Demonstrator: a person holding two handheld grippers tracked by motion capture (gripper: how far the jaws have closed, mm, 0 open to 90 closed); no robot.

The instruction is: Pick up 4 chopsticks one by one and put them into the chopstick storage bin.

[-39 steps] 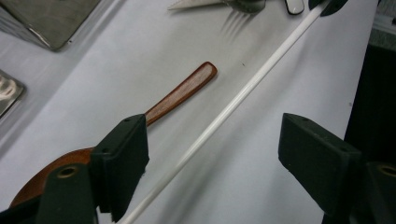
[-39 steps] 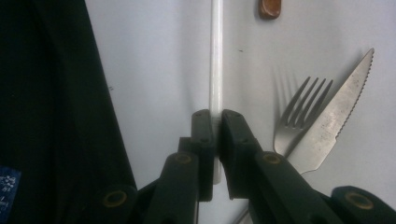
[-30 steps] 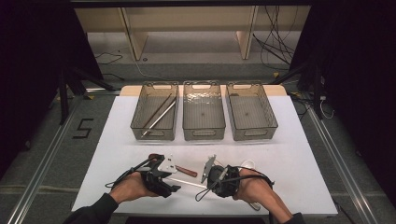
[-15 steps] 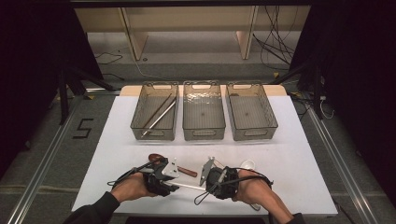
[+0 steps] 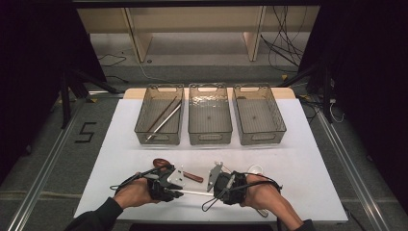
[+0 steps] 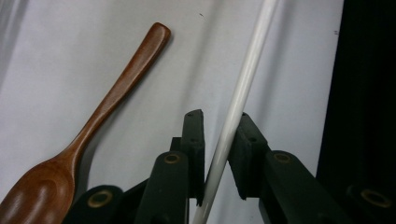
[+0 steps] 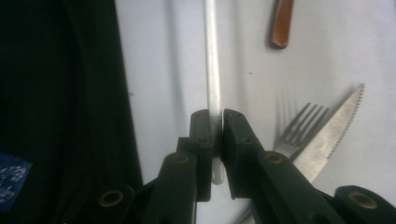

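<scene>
- White chopstick (image 5: pixel 196 193) lies at the near table (image 5: pixel 308 163) edge, bridging both grippers: thin, stiff, light, slippery.
- Right gripper (image 7: pixel 215 122) clamps one end.
- Left gripper (image 6: pixel 220 128) has just been closing around the other end; its pads barely touch it.

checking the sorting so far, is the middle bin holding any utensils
No: in the high view the middle bin shows a bare floor, while the left bin holds the chopsticks.
</scene>
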